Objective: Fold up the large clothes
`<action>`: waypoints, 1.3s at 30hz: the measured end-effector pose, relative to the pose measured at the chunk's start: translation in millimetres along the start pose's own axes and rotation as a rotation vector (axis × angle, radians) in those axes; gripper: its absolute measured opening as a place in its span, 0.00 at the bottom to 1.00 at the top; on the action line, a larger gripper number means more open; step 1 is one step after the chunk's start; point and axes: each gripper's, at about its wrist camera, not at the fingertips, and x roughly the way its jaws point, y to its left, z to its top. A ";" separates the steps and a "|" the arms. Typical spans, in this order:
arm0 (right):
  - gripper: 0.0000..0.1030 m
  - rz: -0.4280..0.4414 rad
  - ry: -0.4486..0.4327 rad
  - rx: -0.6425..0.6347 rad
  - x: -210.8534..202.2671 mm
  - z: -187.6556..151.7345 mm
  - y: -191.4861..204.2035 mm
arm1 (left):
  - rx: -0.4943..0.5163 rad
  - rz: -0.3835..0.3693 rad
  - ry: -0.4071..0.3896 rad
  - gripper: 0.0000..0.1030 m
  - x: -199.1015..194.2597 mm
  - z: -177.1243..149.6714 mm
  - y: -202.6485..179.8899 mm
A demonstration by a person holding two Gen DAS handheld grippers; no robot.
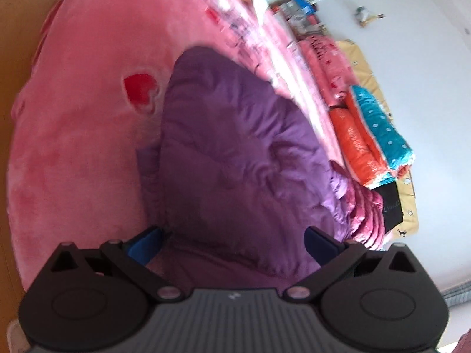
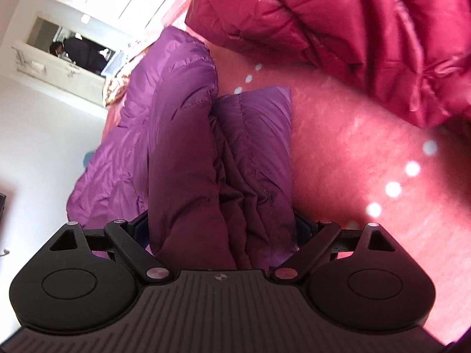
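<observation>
Purple jacket (image 1: 235, 153) lies on pink blanket (image 1: 82, 153) on bed. Left hand-held gripper (image 1: 235, 244) spread wide, jacket between fingers; contact unclear, view blurred. Right hand-held gripper (image 2: 220, 229) clamps bunched jacket (image 2: 182, 147); fingertips hidden by fabric. Red jacket (image 2: 353, 23) cut off beyond.

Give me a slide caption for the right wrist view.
Right gripper with bunched purple puffer jacket between its fingers, above pink blanket.
</observation>
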 end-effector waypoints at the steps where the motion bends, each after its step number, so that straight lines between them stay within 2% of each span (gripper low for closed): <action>1: 1.00 0.006 0.008 -0.002 4.1 2.9 1.4 | -0.001 0.003 0.021 0.99 10.7 0.3 0.5; 9: 1.00 0.100 -0.001 0.132 11.4 4.1 -4.1 | 0.066 -0.014 -0.008 0.99 51.4 1.9 -13.5; 11: 1.00 0.073 -0.027 0.141 12.5 1.0 3.1 | 0.083 -0.040 0.015 0.99 55.2 3.9 -20.1; 14: 1.00 -0.022 -0.045 0.101 16.4 -0.4 30.1 | 0.124 -0.068 0.051 0.98 66.6 6.7 -38.0; 16: 0.87 -0.103 -0.058 0.040 16.1 0.7 55.6 | 0.138 -0.063 0.065 0.94 71.4 9.3 -48.6; 17: 0.74 -0.145 -0.067 0.001 15.1 1.5 70.6 | 0.143 -0.061 0.067 0.86 71.5 10.4 -52.5; 18: 0.64 -0.184 -0.078 -0.042 13.5 1.5 85.8 | 0.150 -0.057 0.066 0.78 70.2 12.5 -56.9; 19: 0.61 -0.218 -0.089 -0.084 12.3 1.5 101.0 | 0.156 -0.051 0.063 0.75 68.4 14.1 -60.4; 21: 0.53 -0.282 -0.112 -0.175 13.6 0.4 132.5 | 0.153 -0.040 0.057 0.61 64.1 18.6 -65.8; 22: 0.52 -0.304 -0.127 -0.214 13.8 0.8 147.6 | 0.150 -0.039 0.052 0.58 61.0 21.1 -68.1; 24: 0.46 -0.327 -0.177 -0.286 11.3 2.3 178.2 | 0.158 -0.045 0.032 0.49 55.7 26.3 -76.1; 27: 0.42 -0.338 -0.261 -0.380 13.0 11.8 219.1 | 0.191 -0.063 -0.018 0.42 46.3 41.2 -93.4; 31: 0.40 -0.336 -0.364 -0.452 23.6 35.0 259.0 | 0.232 -0.104 -0.109 0.40 34.6 74.9 -114.1; 35: 0.40 -0.327 -0.452 -0.475 49.1 64.6 277.0 | 0.304 -0.097 -0.184 0.40 33.6 118.4 -127.9; 39: 0.40 -0.327 -0.516 -0.472 89.3 90.4 271.9 | 0.405 -0.029 -0.258 0.41 52.1 163.4 -133.8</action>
